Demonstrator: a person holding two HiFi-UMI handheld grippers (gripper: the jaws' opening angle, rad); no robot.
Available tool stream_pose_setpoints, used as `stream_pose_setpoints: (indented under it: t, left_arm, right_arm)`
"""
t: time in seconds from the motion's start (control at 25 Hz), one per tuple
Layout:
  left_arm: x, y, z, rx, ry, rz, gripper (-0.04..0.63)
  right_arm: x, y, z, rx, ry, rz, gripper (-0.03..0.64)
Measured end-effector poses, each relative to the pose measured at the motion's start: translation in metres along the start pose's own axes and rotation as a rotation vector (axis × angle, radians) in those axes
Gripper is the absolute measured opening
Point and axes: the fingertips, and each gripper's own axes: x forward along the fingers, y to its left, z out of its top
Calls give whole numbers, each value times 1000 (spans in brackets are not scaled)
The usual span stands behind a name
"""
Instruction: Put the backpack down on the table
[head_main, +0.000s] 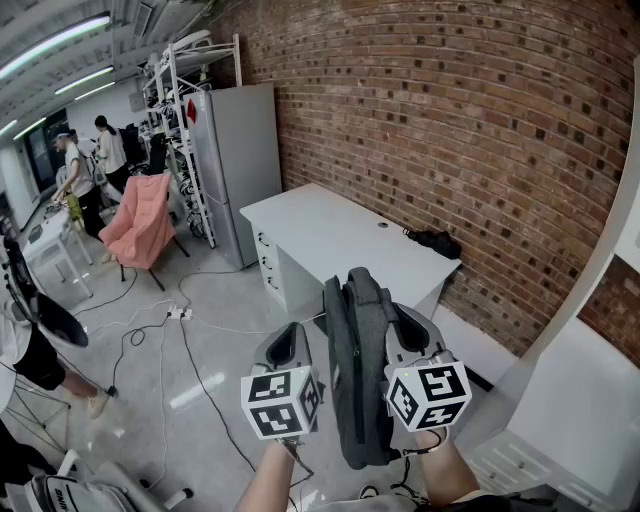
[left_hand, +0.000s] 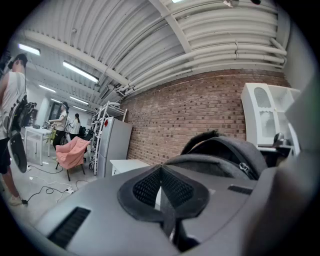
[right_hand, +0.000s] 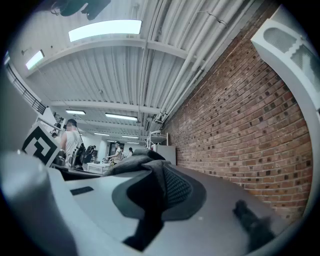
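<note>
A dark grey backpack (head_main: 358, 380) hangs upright in the air between my two grippers, over the floor and short of the white table (head_main: 320, 230). My right gripper (head_main: 408, 330) is shut on the backpack's dark fabric; in the right gripper view that fabric (right_hand: 145, 197) is pinched between the pads. My left gripper (head_main: 291, 340) is close beside the backpack's left side, jaws shut with nothing seen between them. In the left gripper view the shut pads (left_hand: 150, 187) fill the foreground, with the backpack (left_hand: 225, 150) bulging at the right and the table (left_hand: 125, 165) beyond.
A small black item (head_main: 435, 241) lies at the table's far right corner by the brick wall. A grey cabinet (head_main: 235, 150) and a shelf rack stand behind the table. A pink chair (head_main: 140, 220), floor cables (head_main: 150, 330) and people are at the left. A white cabinet (head_main: 570, 400) is at the right.
</note>
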Motion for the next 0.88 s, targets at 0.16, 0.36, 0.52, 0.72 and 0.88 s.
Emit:
stream_pose_setpoints:
  t: [0.16,0.36,0.52,0.72,0.88]
  left_arm:
    - [2,0,-1,0,-2,-2,12]
    - [2,3,-4,2,-2,1,12]
    - [2,8,-5,3,-4,14,12]
    - [13,19,-14,-6,9,34,12]
    - [30,33,-13,-14,7,55,12]
  right_arm:
    - [1,-1,-2,-4,2,-2,43]
    - [4,0,-3,-2,5,3,43]
    - [8,1,-4,2,3,7,43]
    - [22,-5,-17,23,21,3,43]
    - [46,-7,-25,42,31,22,43]
